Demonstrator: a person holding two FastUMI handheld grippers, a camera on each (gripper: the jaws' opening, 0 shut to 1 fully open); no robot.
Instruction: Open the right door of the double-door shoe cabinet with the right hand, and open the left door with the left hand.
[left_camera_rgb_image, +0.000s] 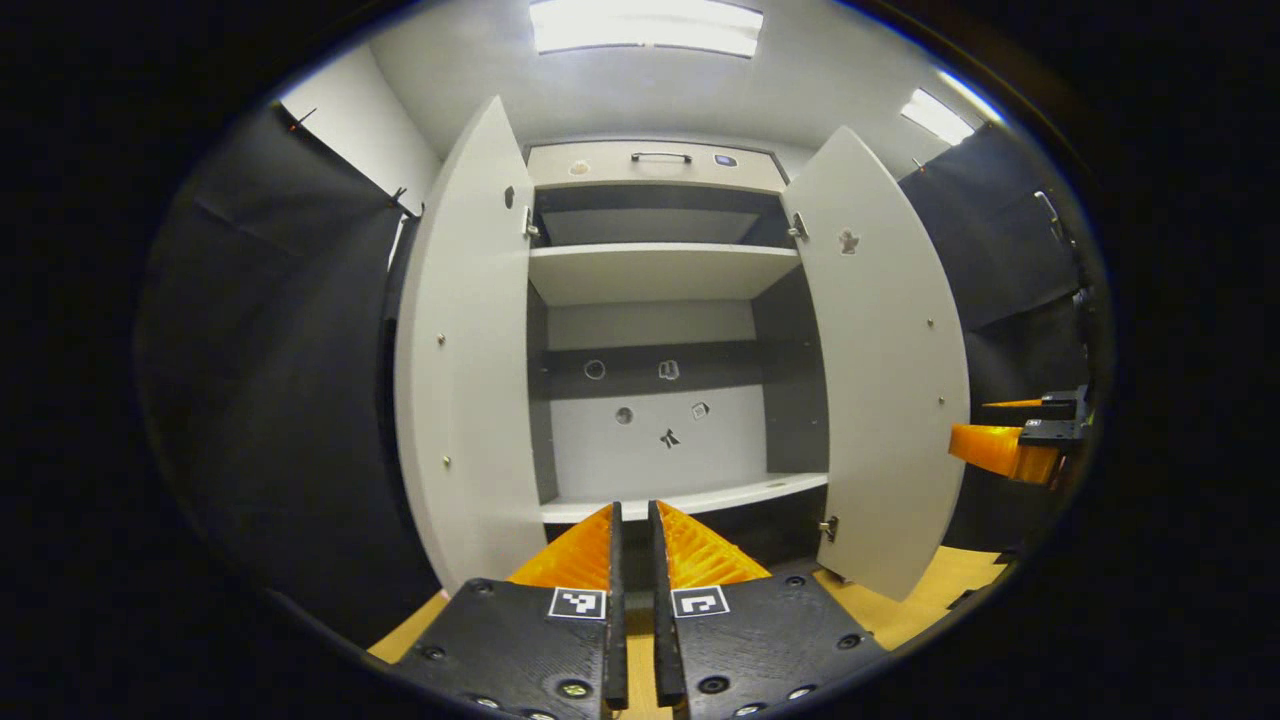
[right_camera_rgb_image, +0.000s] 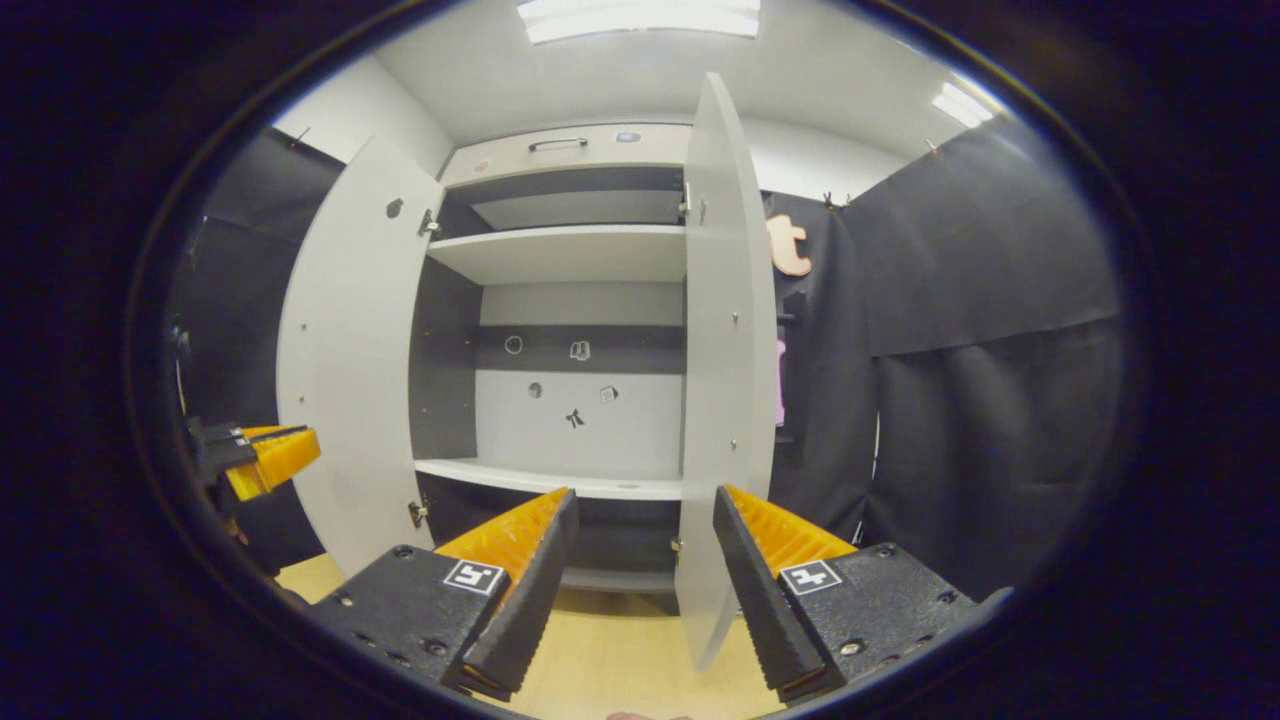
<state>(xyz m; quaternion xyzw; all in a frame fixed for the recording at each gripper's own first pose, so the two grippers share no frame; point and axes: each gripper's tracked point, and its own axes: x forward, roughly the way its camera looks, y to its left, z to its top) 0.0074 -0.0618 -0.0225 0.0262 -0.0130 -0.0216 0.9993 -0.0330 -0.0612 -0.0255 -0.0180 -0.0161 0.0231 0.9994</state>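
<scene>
black cloth walls flank the shoe cabinet (left_camera_rgb_image: 655, 165), which stands ahead with left door (left_camera_rgb_image: 465, 350) and right door (left_camera_rgb_image: 885, 380) both swung wide. left gripper (left_camera_rgb_image: 632, 520) has fingers nearly together on nothing; right gripper (right_camera_rgb_image: 640, 510) fingers apart, straddling the right door's edge. opening looks finished; next is likely backing away.

I'm looking into staged recording booth, not home: black cloth walls (right_camera_rgb_image: 990, 330) clipped up around lone white shoe cabinet (left_camera_rgb_image: 655, 270), fluorescent ceiling panels (left_camera_rgb_image: 645, 25), pale wood-look floor (right_camera_rgb_image: 610, 655).
</scene>
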